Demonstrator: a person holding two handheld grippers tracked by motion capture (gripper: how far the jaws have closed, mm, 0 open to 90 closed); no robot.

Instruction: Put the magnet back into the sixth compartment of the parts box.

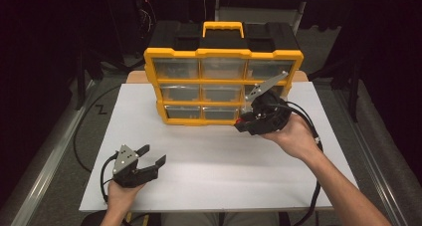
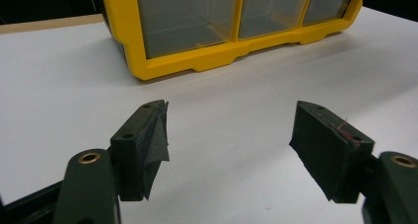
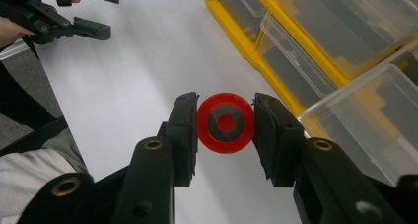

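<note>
White table [image 1: 209, 176]; right tongs [image 3: 225, 128] clamp red disc [image 3: 226, 123].

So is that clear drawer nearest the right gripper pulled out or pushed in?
Pulled out: the clear drawer juts past the yellow frame, beside the right gripper clamping a red disc.

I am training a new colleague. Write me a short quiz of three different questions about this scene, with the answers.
1. True or false: the right gripper holds a red ring-shaped disc between its pads.
2. Multiple choice: the left gripper is A) shut on a drawer, B) open above the white table, C) inside the organizer.
3. Fill the gap: the yellow organizer has clear drawers, and one drawer beside the right gripper is pulled ____.

Key
1. True: the pads press on both sides of the disc.
2. B: nothing is between its jaws.
3. Out.
</note>
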